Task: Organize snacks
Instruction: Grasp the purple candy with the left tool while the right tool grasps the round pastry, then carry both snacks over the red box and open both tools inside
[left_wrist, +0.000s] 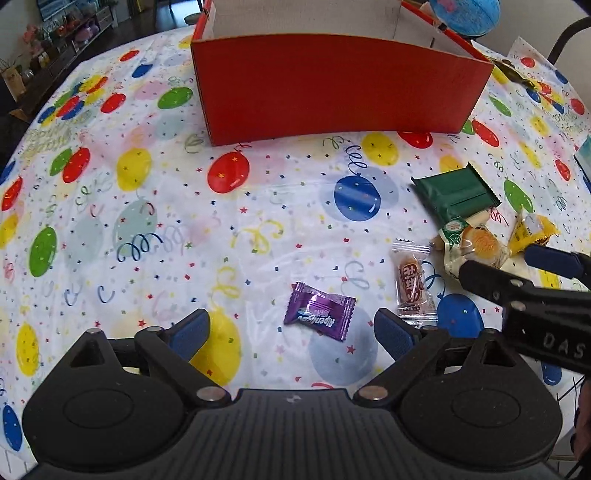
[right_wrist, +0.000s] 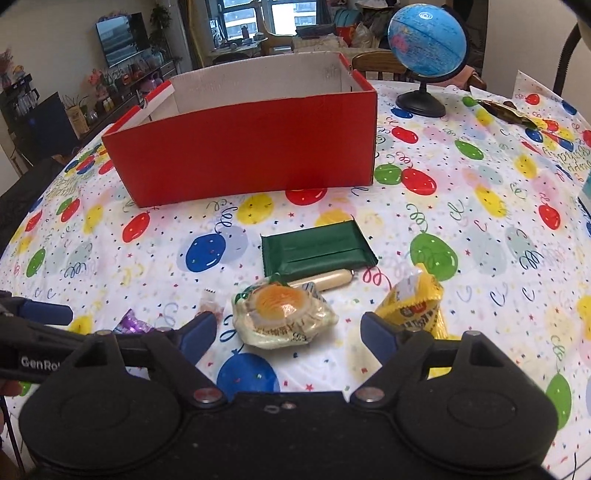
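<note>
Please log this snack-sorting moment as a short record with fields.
surface: balloon-print tablecloth
container: red box, open top, contents not visible
left gripper: open, purple candy between its fingers
right gripper: open, around round pastry packet
loose snacks: green packet, yellow packet, brown candy stick

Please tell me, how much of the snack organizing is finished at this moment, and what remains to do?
Nothing looks packed yet: no snack shows in the visible part of the red box. Both grippers are open and empty. The left gripper frames the purple candy; the right gripper frames the egg-yolk pastry. Also left on the table: green packet, yellow packet, brown candy and a beige stick.
</note>
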